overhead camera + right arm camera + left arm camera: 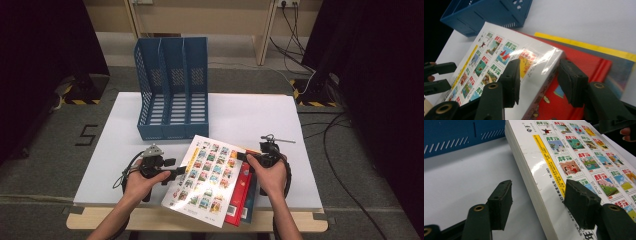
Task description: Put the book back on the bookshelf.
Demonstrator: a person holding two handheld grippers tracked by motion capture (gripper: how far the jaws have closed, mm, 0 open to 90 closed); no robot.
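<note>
Right now I have the white table (240, 112) in front of me, with the blue file rack (172, 87) standing at its far side, three slots facing me and all of them vacant. That looks to me like the place the books are meant to go, so I read the job as lifting the top one and standing it in a slot.

Nearer my edge lies the stack: a thick white book (207, 172) with a grid of small coloured pictures on its cover, lying askew on a red book (241, 192), which itself rests on a darker one with a yellow edge (584, 45). The skew leaves both long edges of the white book overhanging, and that is why I come at it from both sides.

My left gripper (175, 170) has its jaws set apart, straddling the book's page edge: one pad (500, 203) over the bare table, the other (581, 205) above the cover, neither pressing as far as I can tell. My right gripper (247, 157) is likewise spread around the opposite corner, one pad (510, 82) over the cover and one (571, 83) over the red book, with nothing clamped yet.
</note>
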